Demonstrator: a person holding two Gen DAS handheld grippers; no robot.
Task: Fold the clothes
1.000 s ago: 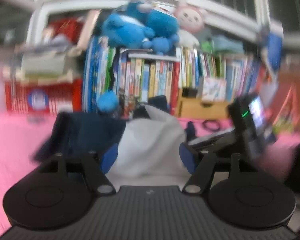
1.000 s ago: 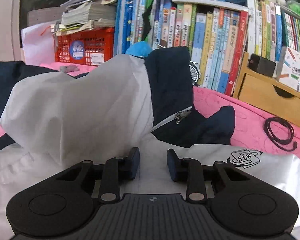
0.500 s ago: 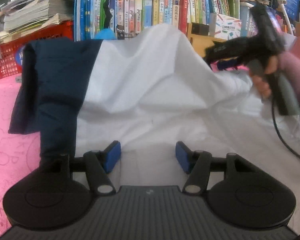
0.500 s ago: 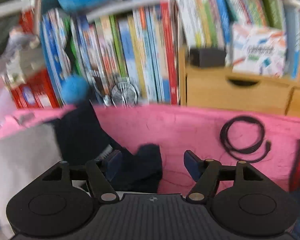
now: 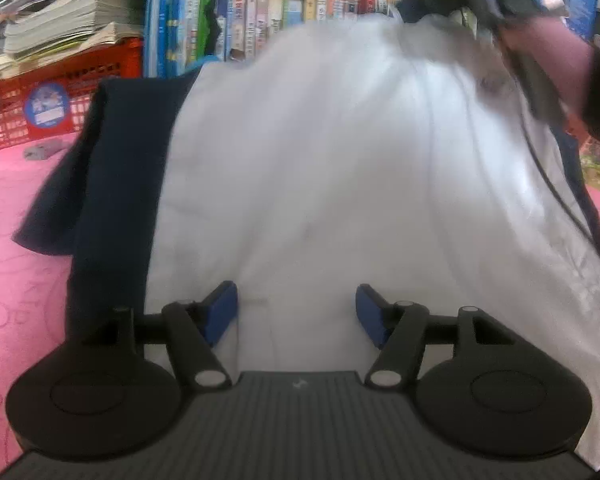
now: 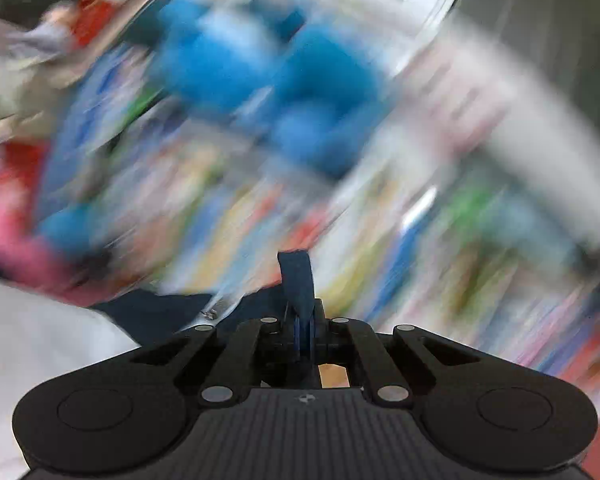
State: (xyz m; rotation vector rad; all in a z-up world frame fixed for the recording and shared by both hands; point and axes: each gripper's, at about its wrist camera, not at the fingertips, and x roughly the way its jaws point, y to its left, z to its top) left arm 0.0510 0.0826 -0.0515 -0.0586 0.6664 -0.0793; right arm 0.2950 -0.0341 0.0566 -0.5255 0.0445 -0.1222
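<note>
Two grippers worked a white-and-navy jacket on pink bedding. Left gripper stood released, jaws opening; right gripper clenched navy fabric. Books and a red crate crowded behind.

A white jacket with navy sleeves rises tent-like ahead of the tool, its far edge lifted.

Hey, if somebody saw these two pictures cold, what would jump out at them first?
Probably the white and navy jacket, which fills the middle of the left wrist view and is pulled up like a tent toward the top right. There a hand lifts it, while the left gripper hangs open over the near white cloth. In the right wrist view everything is a smear of colour except the right gripper, shut on a navy strip of the jacket.
</note>
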